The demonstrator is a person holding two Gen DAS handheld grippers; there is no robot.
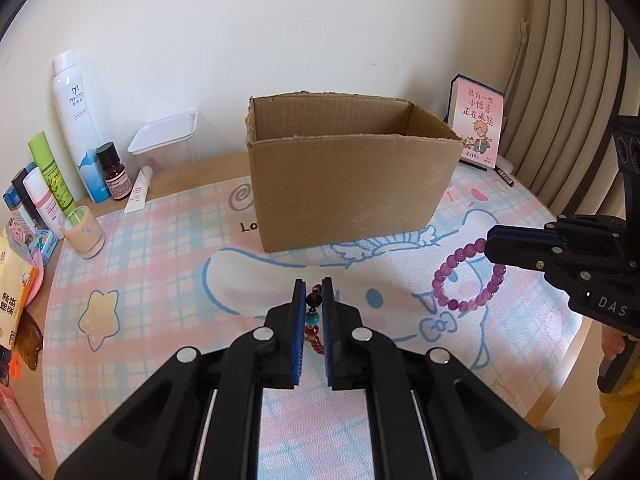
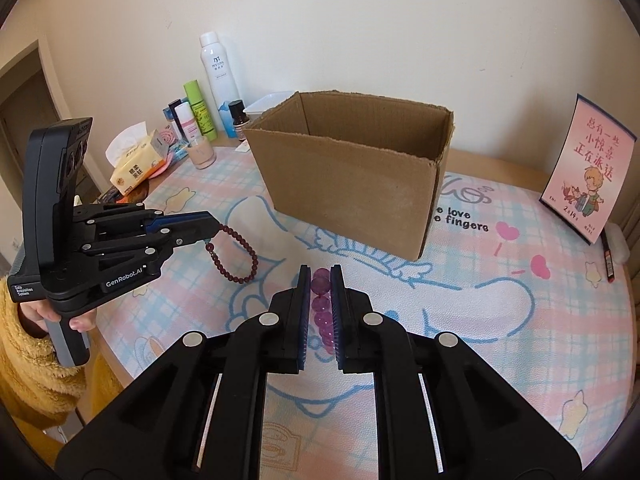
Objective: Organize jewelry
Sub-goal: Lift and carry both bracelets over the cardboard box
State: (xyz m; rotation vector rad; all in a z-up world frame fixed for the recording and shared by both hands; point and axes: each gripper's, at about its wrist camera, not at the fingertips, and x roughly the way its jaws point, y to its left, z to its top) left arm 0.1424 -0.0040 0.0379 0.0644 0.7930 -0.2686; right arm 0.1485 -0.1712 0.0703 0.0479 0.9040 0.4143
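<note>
An open brown cardboard box [image 1: 352, 184] stands on the pink and blue cartoon mat [image 1: 160, 272]; it also shows in the right wrist view [image 2: 352, 184]. My left gripper [image 1: 314, 292] is shut on a dark red bead bracelet [image 1: 314, 320], which hangs from it above the mat in the right wrist view [image 2: 240, 256]. My right gripper [image 2: 321, 276] is shut on a purple bead bracelet [image 2: 322, 308], which dangles from it in the left wrist view [image 1: 466, 276]. Both grippers are held in front of the box, the left one [image 2: 214, 230] to the left and the right one [image 1: 490, 246] to the right.
Bottles and tubes [image 1: 76, 128], a clear plastic tub [image 1: 168, 148], a pink cup [image 1: 86, 236] and a tissue pack [image 2: 136, 164] crowd the back left. A pink calendar card [image 1: 478, 120] and a pen [image 2: 608, 258] stand at the right. The table edge curves near the right side.
</note>
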